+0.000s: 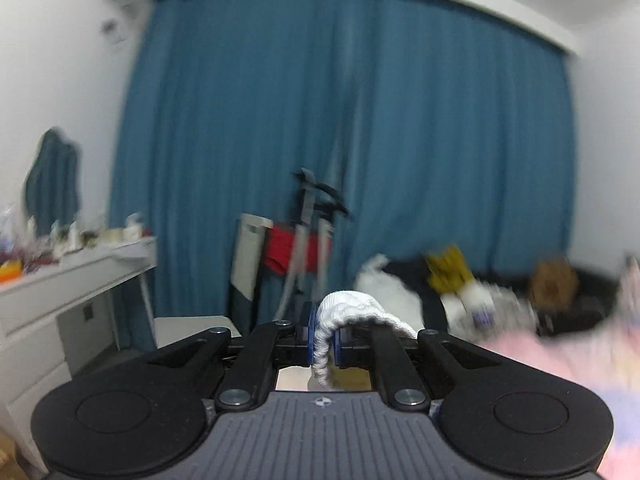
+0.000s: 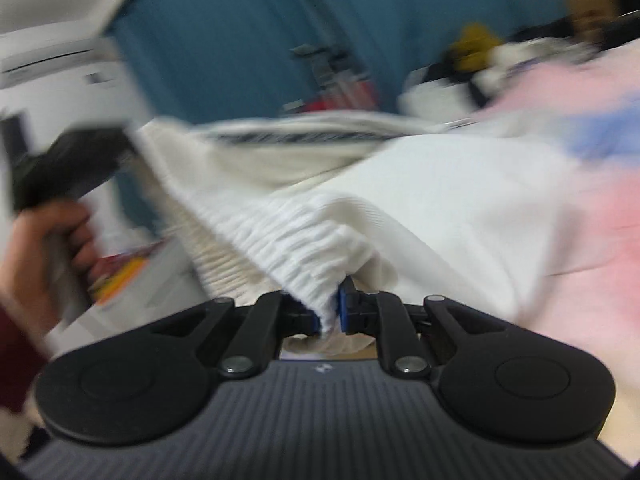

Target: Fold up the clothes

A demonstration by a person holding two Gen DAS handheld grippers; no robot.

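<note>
From right wrist, hand (image 2: 44, 256), white garment (image 2: 420, 192) spread, both jaws pinching its ribbed hem.

- The garment (image 2: 420, 184) is white, its hem ribbed, with a dark striped band further back (blurred).
- The left gripper (image 1: 324, 338) and the right gripper (image 2: 331, 314) are black with blue pads.
- The curtain (image 1: 340, 120) is plain teal blue.
- The bedcover (image 2: 592, 216) is pink with a blue patch.
- The table (image 1: 76, 276) is white.
- The person's sleeve (image 2: 12, 368) is dark red.
</note>
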